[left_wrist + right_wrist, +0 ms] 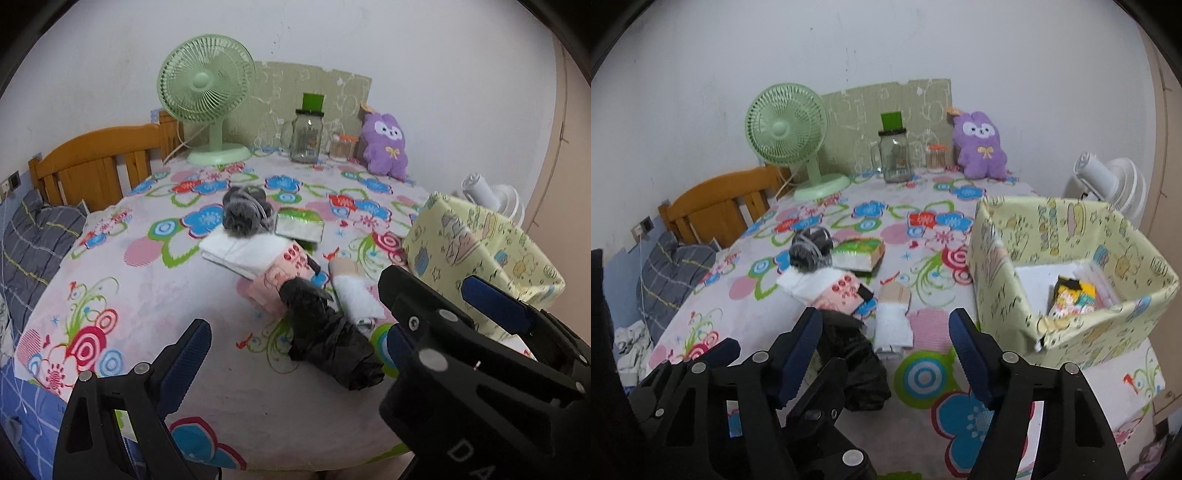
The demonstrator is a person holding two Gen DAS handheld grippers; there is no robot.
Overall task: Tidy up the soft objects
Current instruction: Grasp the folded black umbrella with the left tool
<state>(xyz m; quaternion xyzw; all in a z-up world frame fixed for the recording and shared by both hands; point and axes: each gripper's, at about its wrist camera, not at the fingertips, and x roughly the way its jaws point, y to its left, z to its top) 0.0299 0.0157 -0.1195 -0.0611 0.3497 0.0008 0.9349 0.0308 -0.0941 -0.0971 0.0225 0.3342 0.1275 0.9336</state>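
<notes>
Green fan [785, 127], glass jar [895, 155] w/ green lid far ahead of jaws; white fan [1108, 184] far right.

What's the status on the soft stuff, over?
Left tool and right tool open, empty. Black bundle nearest, soft pile still on table. Yellow fabric bin at right, nothing blocking.

The near stretch of the flowered tablecloth [916, 435] lies bare; a black bag [860, 369] and a rolled white cloth [894, 325] sit just ahead, with a pink pouch [842, 291], folded white cloth [798, 282] and grey pompom [810, 249] crowded behind; the yellow box [1004, 295] walls off the right; a green fan [786, 136], jar [895, 155] and purple plush [980, 147] line the far edge.
</notes>
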